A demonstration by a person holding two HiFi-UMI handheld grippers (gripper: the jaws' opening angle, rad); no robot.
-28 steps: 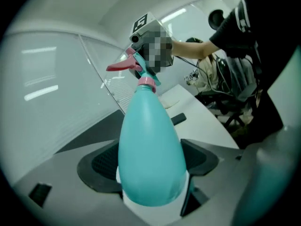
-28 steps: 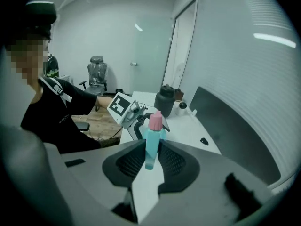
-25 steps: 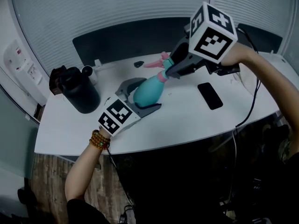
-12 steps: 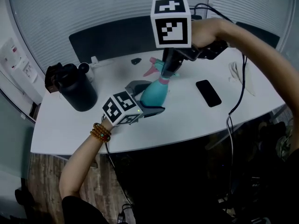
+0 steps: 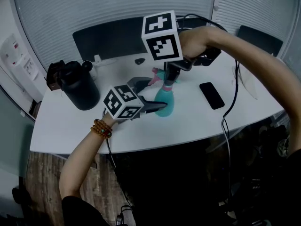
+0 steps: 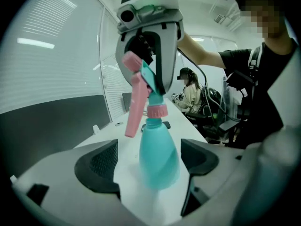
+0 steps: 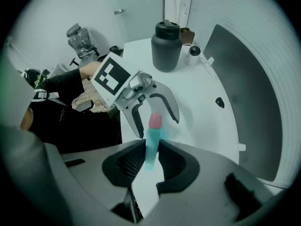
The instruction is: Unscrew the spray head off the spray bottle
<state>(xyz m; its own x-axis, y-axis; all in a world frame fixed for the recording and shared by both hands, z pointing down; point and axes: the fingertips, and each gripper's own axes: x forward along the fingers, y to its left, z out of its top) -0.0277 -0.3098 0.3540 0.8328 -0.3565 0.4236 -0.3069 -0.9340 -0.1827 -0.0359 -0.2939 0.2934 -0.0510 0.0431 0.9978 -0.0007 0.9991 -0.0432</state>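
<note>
**Head clamped from above, body not yet gripped**

The spray bottle (image 5: 164, 103) stands upright near the middle of the white worktop (image 5: 197, 121). The right gripper (image 5: 170, 80) points straight down, its fingers (image 7: 126, 166) clenched on the teal spray head (image 5: 162, 74). That hold probably lets a wrist twist turn the head about the bottle's axis. The left gripper (image 5: 157, 95) reaches in from the side with its fingers (image 6: 96, 166) released, one on each side of the bottle's body. Its job is probably to stop the body spinning, so it must close first. Only the left gripper view shows the gap at each pad, the pink collar (image 6: 156, 111) and the trigger (image 6: 134, 109). Only the right gripper view shows the clamp on the head.
</note>
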